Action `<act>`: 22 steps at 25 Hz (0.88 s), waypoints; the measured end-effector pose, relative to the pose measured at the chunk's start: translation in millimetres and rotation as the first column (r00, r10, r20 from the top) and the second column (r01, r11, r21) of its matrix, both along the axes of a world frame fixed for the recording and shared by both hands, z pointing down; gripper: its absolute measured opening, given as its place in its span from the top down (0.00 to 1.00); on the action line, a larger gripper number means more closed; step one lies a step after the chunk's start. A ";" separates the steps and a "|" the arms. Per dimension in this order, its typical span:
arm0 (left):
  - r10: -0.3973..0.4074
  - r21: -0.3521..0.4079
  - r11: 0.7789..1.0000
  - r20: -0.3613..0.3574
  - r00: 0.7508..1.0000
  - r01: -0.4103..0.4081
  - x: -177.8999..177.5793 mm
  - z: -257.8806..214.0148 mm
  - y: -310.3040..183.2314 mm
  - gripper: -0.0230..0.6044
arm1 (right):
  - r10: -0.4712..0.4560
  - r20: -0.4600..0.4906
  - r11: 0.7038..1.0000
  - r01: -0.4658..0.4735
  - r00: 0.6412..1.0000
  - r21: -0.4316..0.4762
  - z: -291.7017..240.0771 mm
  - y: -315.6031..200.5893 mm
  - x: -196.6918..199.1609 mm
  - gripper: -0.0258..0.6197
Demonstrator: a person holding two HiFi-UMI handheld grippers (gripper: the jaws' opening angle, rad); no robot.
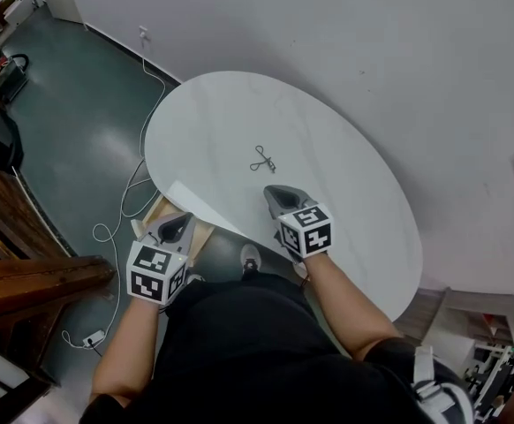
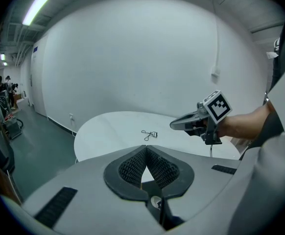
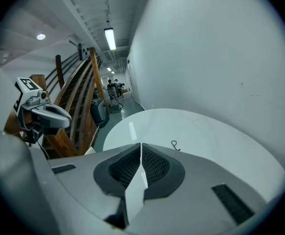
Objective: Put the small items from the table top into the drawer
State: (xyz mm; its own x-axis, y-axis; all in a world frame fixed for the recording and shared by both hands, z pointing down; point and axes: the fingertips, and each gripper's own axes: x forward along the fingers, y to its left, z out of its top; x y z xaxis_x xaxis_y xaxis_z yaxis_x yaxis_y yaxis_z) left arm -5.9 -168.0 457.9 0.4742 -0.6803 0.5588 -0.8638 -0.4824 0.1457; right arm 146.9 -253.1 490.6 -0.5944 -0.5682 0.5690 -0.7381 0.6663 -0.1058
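Observation:
A small dark metal tool with looped handles point(image 1: 262, 159) lies alone near the middle of the white oval table point(image 1: 345, 166); it also shows as the tool point(image 2: 149, 134) and the tool point(image 3: 175, 145). My right gripper point(image 1: 275, 193) hovers over the table's near edge, just short of the tool, jaws shut and empty. My left gripper point(image 1: 179, 223) hangs over the open wooden drawer point(image 1: 202, 235) at the table's left near edge, jaws shut with nothing in them. The drawer's inside is mostly hidden by the gripper.
A white cable point(image 1: 129, 193) runs over the green floor to a power strip point(image 1: 91, 337). A wooden staircase point(image 1: 27, 281) stands at the left. A white wall point(image 1: 372, 42) is behind the table, a low shelf point(image 1: 491, 312) at the right.

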 end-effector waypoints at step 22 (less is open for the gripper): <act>-0.189 -0.034 0.981 0.053 0.980 0.191 -21.9 -2.5 1.3 0.94 | 0.029 -0.214 0.988 -0.061 0.976 -0.141 115.5 -104.8 38.4 0.83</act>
